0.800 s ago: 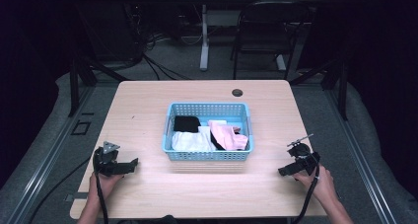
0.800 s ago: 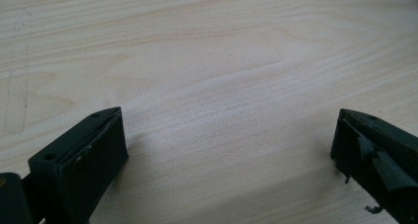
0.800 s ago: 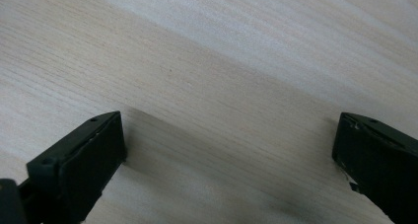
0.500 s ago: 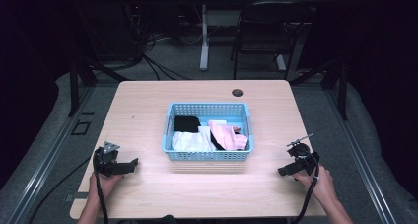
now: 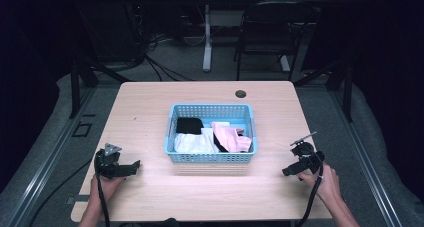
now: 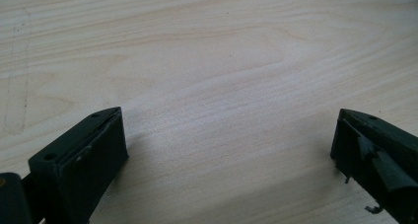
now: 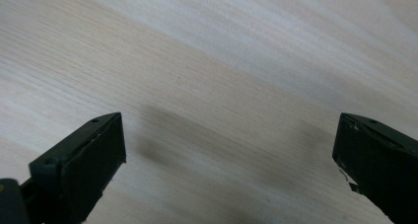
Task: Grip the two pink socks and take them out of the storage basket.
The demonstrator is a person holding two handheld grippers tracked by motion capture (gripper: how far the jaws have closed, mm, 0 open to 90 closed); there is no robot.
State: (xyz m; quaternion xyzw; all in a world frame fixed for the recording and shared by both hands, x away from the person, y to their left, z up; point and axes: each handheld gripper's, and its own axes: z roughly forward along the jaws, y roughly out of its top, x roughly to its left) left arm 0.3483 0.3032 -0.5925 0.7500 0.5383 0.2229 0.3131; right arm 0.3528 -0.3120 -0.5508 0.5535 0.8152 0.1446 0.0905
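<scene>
While both hands rest low on the wooden table [image 5: 150,187], left gripper [image 5: 134,166] and right gripper [image 5: 286,171] stand wide apart, empty. Blue basket [image 5: 210,157] sits between them at centre, well apart from both, holding black, white and pink cloths [image 5: 231,138].

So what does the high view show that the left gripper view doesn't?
High view: a blue basket mid-table holding black, white and pink cloth, both hands, the right tongs and a chair beyond the table. Left gripper view: its black fingers up close, wide apart, nothing between them. Shared: the left tongs and the pale wood table.
</scene>
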